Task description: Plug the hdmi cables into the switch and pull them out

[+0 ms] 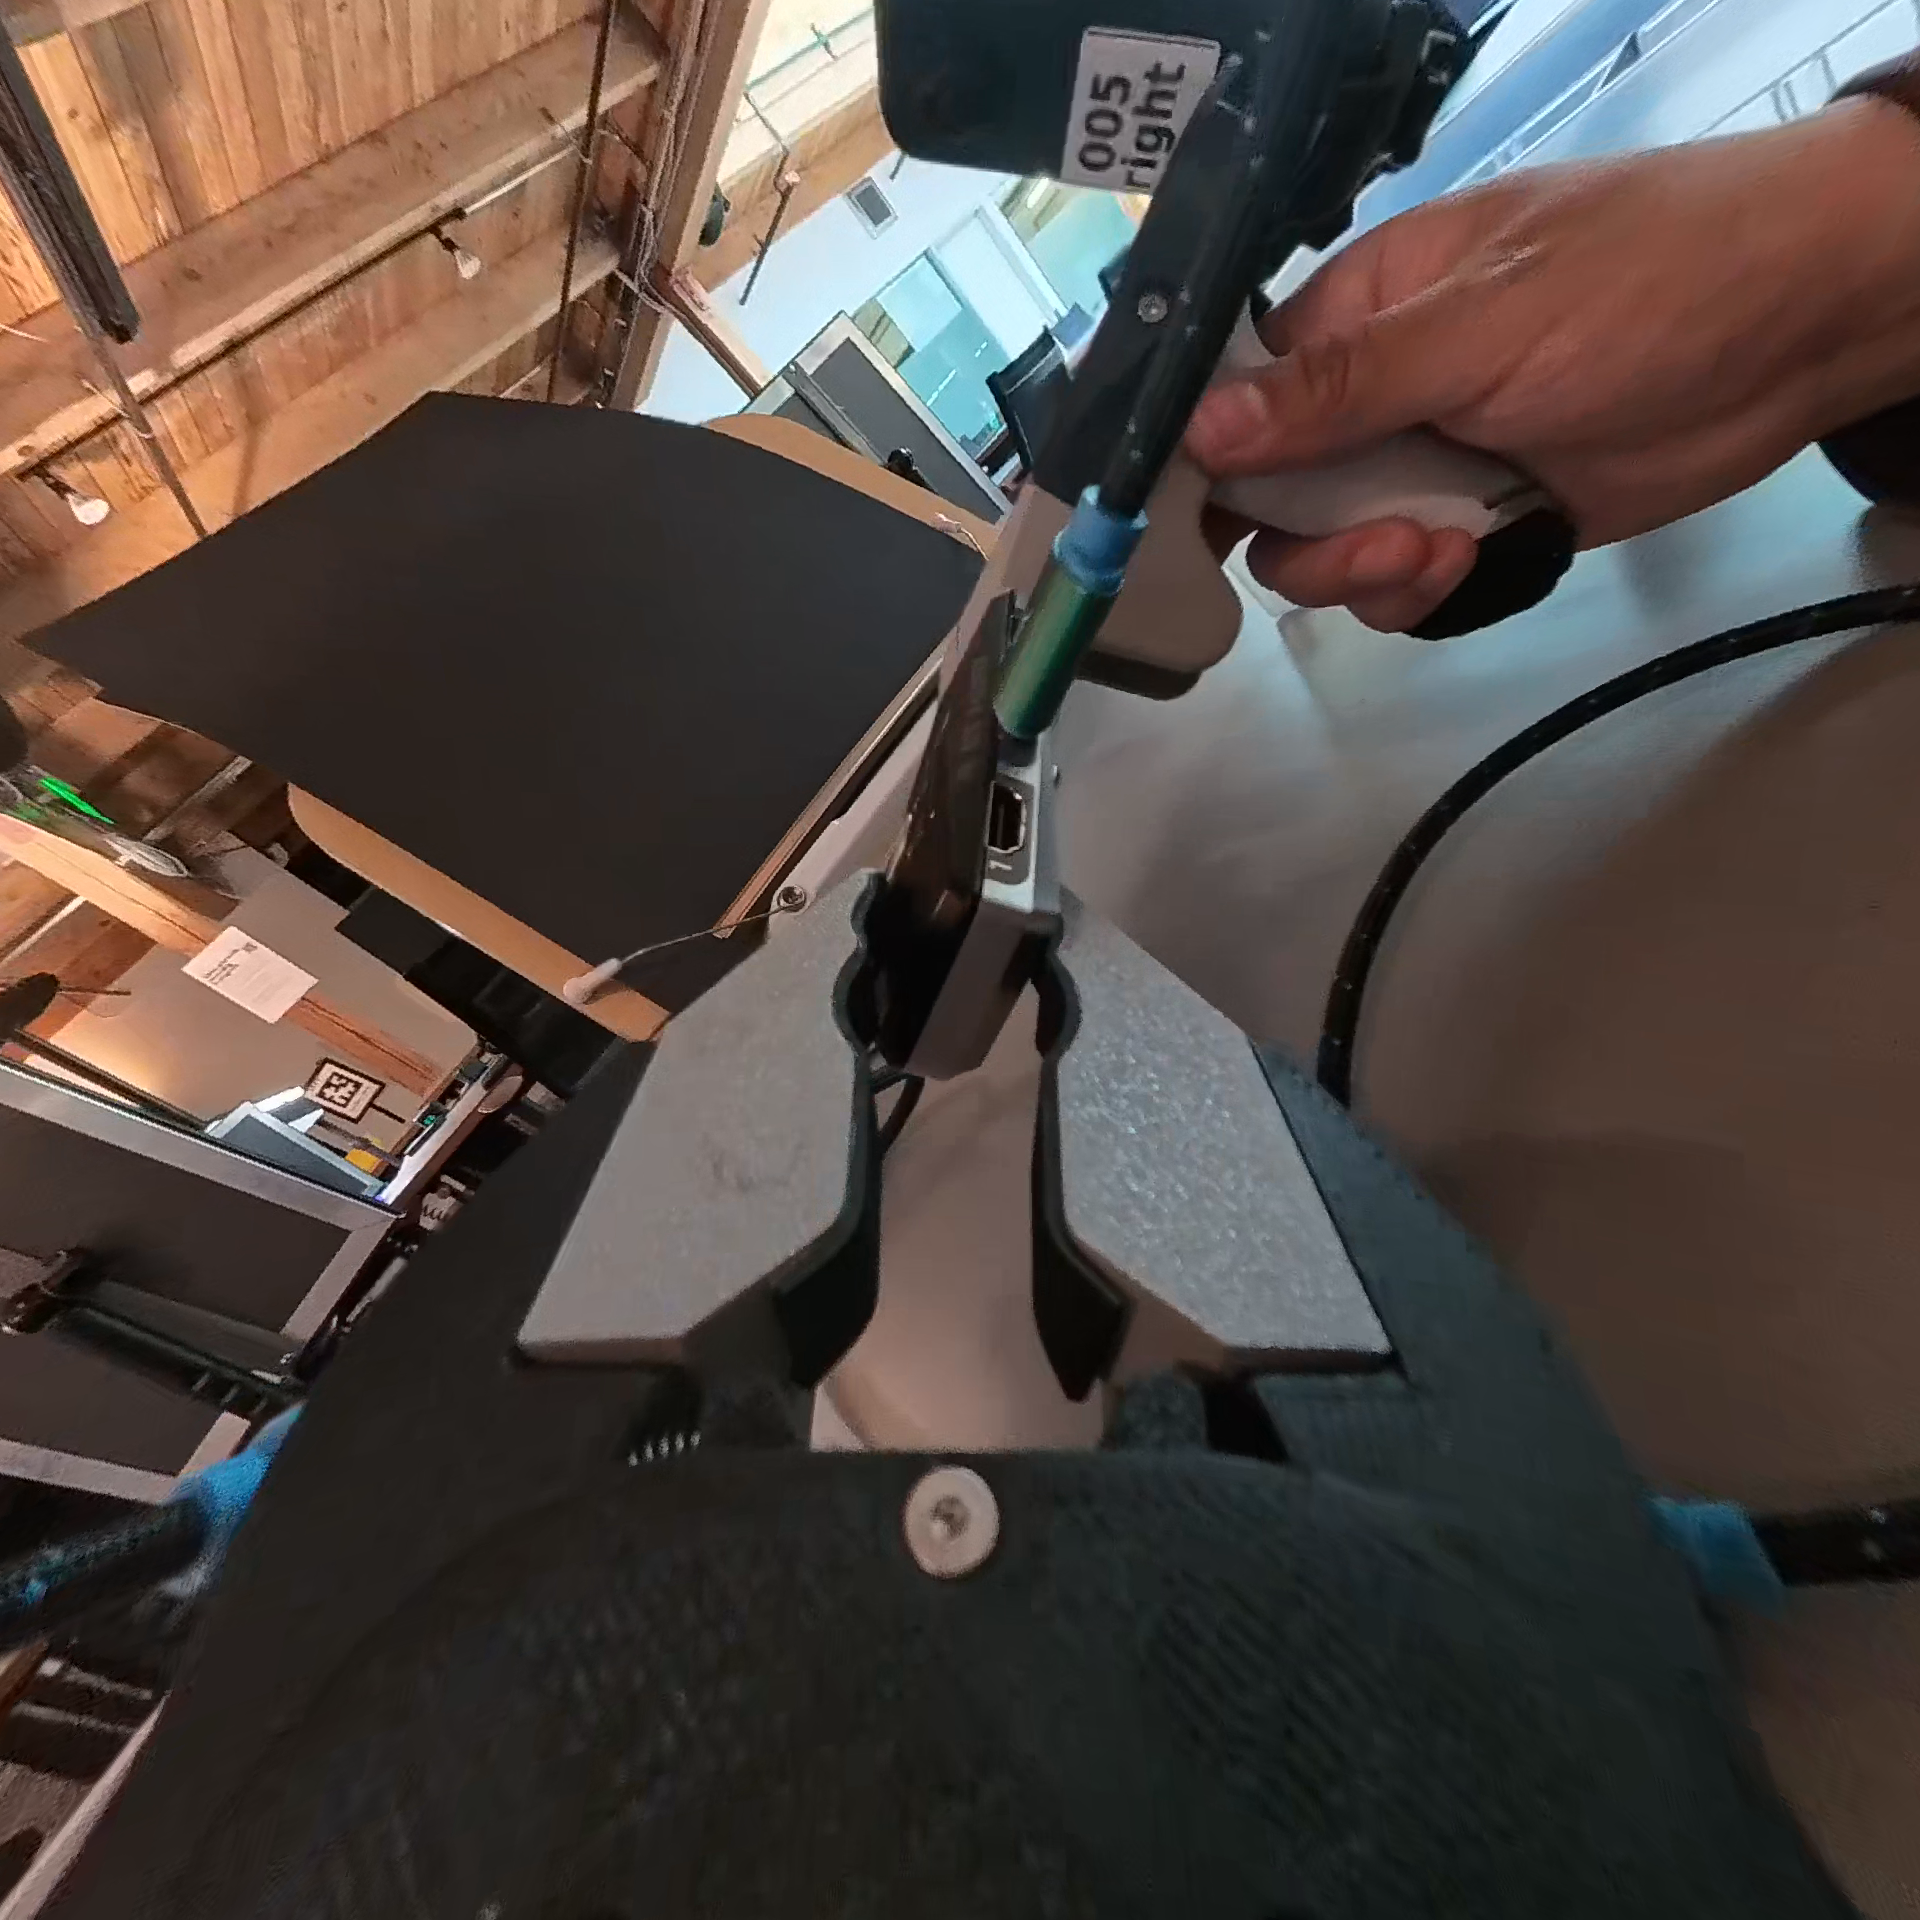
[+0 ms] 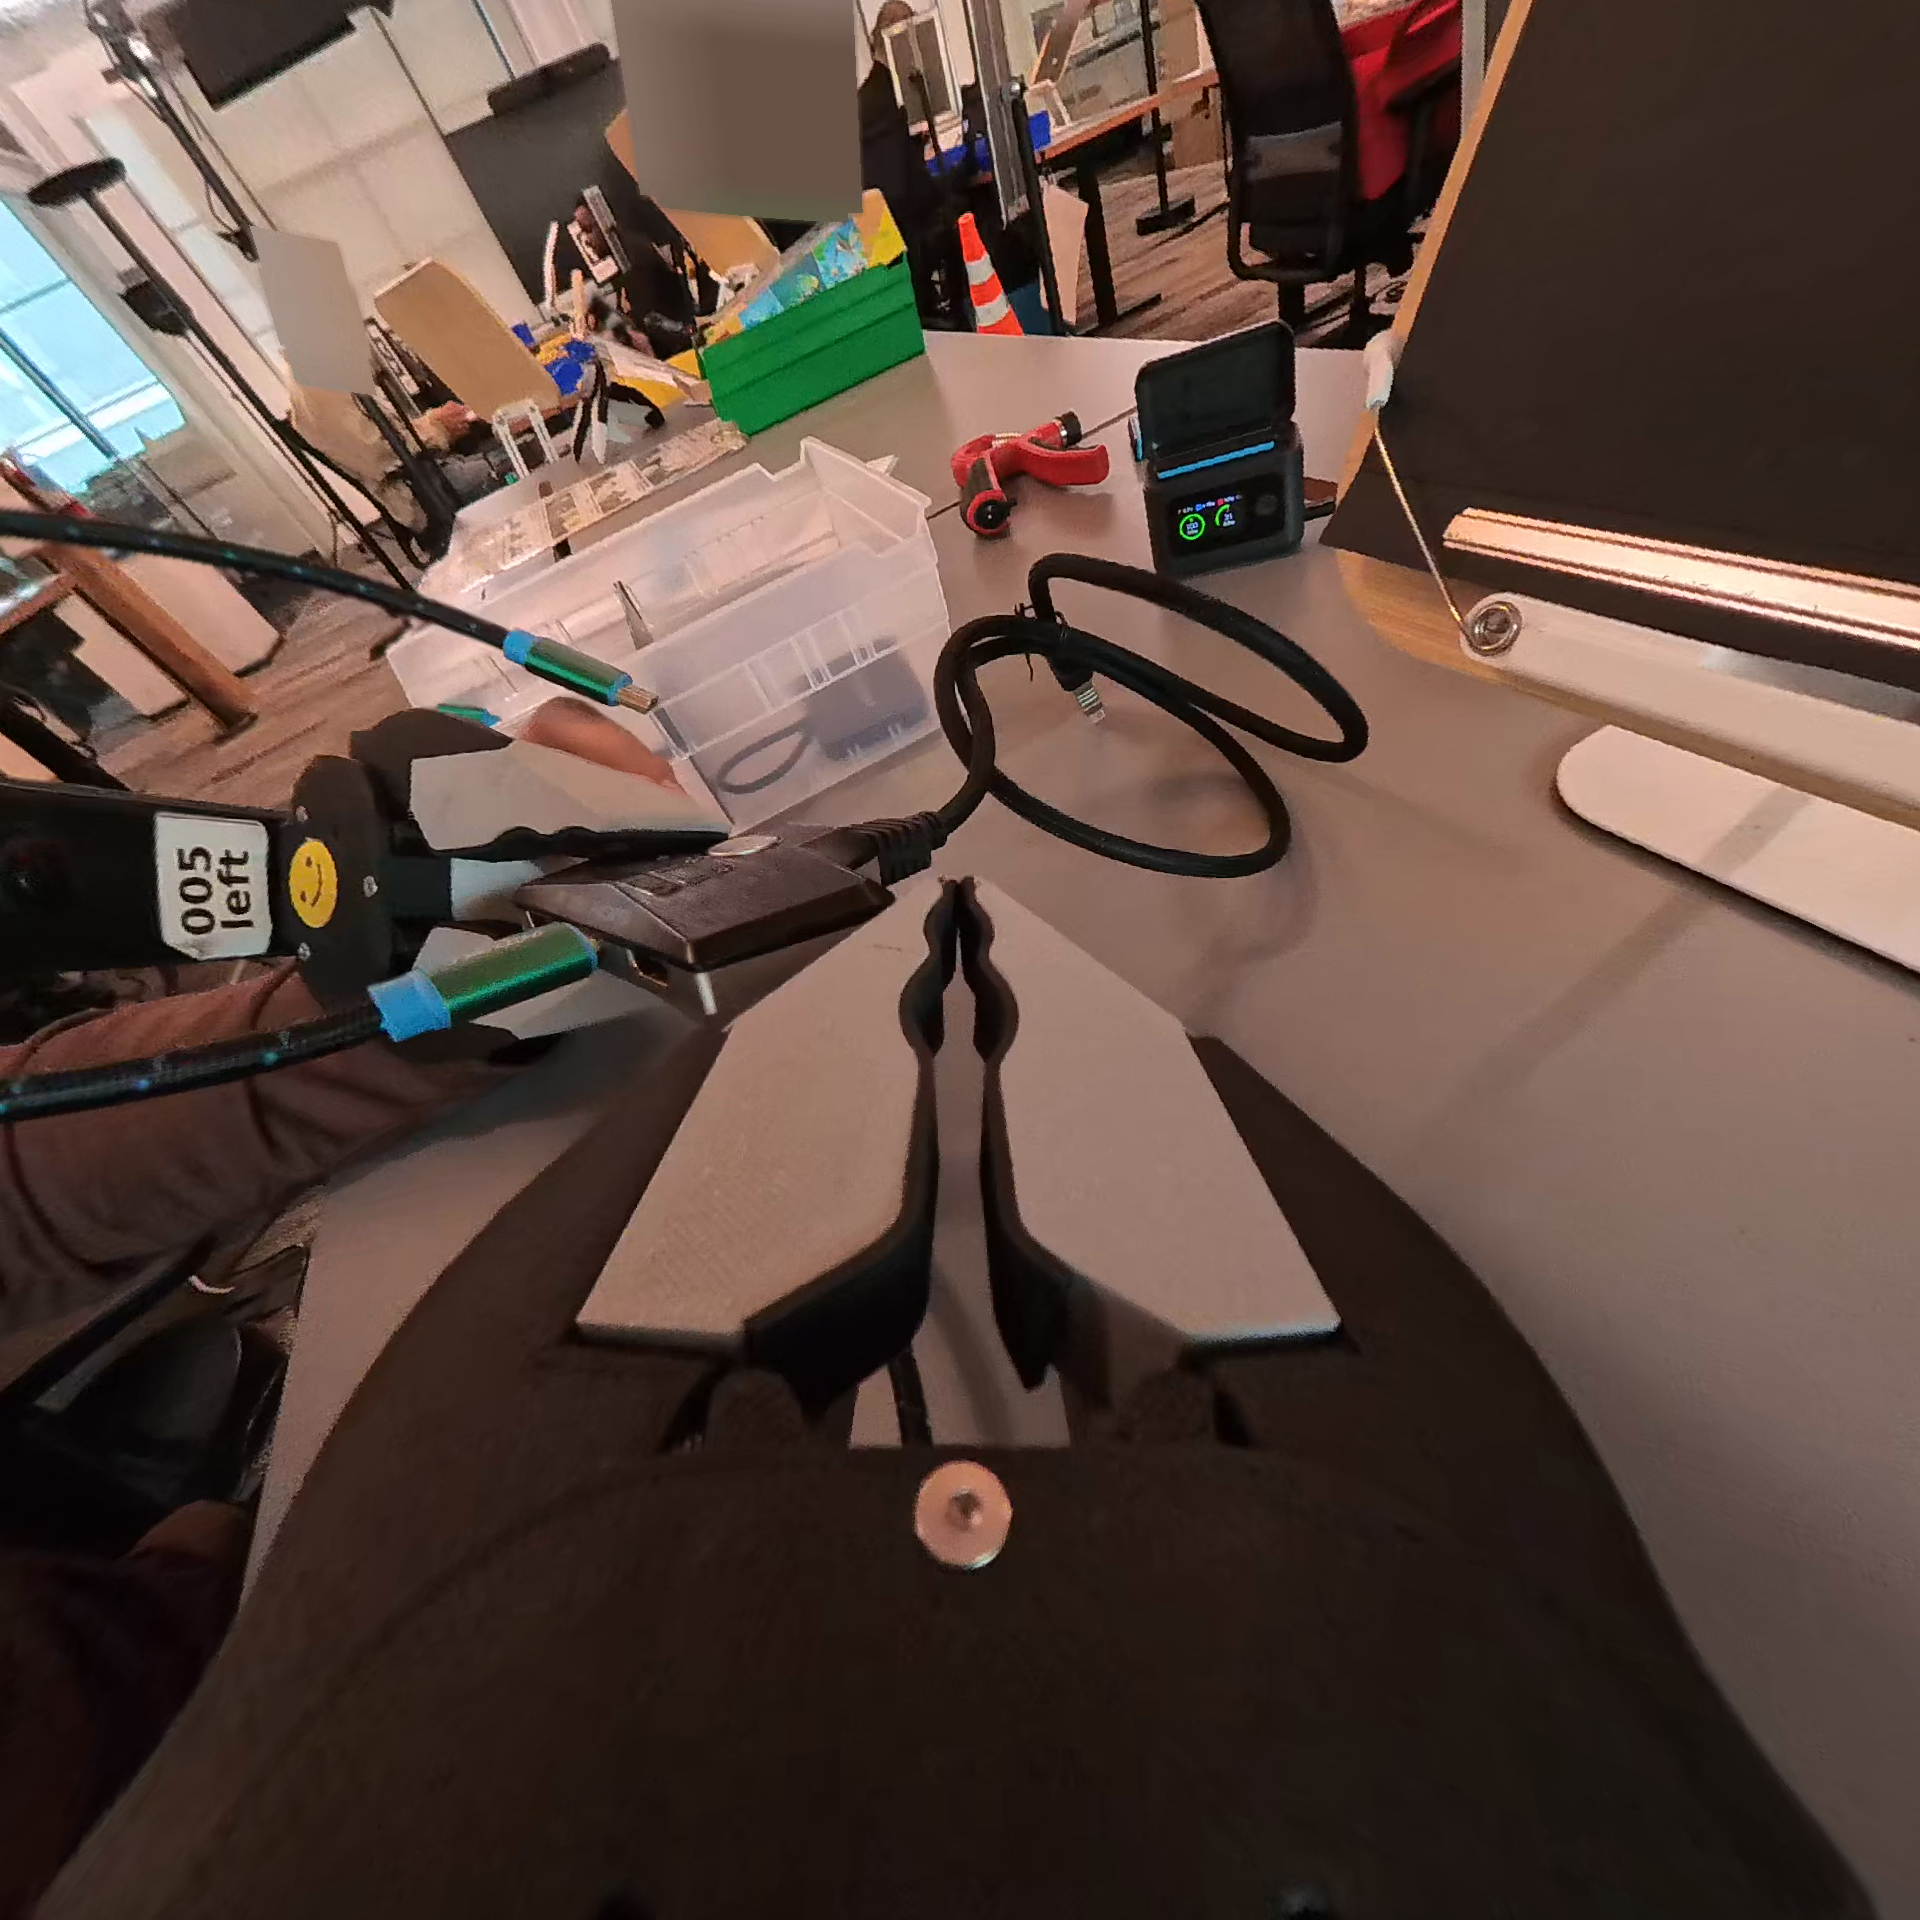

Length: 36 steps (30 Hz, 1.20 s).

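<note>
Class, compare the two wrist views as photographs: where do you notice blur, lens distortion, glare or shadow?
Left wrist view: the person's hand and the black cable are motion-smeared, straight ceiling beams bow at the frame edges, and the switch in the left claw stays fairly sharp. Right wrist view: a bright strip of glare runs along the monitor's lower edge, and the coiled cable casts a soft shadow on the table.

switch [image 2: 717, 914]: black glossy top, silver-grey body
plugged HDMI plug [image 2: 509, 977]: metallic green shell, blue collar; cable black braid flecked with blue
free HDMI plug [image 2: 577, 670]: same green shell, blue collar, silver tip
left gripper [image 1: 951, 971]: black frame, grey speckled finger plates, black pads
right gripper [image 2: 958, 904]: black frame, pale grey plates
table [image 2: 1455, 1039]: matt light grey
looped cable [image 2: 1143, 727]: plain black
clamp [image 2: 1023, 468]: red and black
bin [image 2: 821, 343]: bright green
</note>
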Tool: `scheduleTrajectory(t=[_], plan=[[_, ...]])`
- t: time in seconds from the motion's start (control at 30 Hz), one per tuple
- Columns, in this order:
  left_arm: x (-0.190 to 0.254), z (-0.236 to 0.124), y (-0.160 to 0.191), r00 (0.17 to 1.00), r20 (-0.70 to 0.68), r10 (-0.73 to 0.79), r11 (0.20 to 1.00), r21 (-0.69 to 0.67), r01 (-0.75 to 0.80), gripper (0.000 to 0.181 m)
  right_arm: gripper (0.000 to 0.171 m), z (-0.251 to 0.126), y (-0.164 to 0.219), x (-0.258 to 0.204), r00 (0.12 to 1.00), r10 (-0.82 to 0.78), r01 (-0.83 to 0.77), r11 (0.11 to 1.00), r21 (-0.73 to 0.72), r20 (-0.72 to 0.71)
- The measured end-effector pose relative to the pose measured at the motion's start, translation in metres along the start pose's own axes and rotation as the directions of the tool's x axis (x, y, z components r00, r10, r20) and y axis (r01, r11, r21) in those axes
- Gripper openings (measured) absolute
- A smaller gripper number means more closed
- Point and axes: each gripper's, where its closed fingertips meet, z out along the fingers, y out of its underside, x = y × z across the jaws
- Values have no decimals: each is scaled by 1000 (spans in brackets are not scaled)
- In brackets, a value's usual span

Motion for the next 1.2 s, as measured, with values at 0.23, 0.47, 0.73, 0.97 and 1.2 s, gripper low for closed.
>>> scheduleTrajectory(t=[0.23,0.47,0.73,0.97,1.2], plan=[[-18,1,13,991,112,77,994,-82,-68,24,25,2,6,-3,999,-46,47,999,-25,17],[-25,2,31,978,153,141,978,-178,-114,24,38,8,17,-1,995,-100,100,993,-70,2],[-20,6,43,971,127,205,957,-232,-172,24,42,-9,2,-9,986,-158,155,987,50,52],[-29,1,42,967,161,197,960,-231,-157,23,56,-2,10,-13,984,-157,156,988,10,81],[-38,-1,46,965,199,173,962,-245,-122,24,56,9,25,-21,951,-304,307,949,-72,55]])
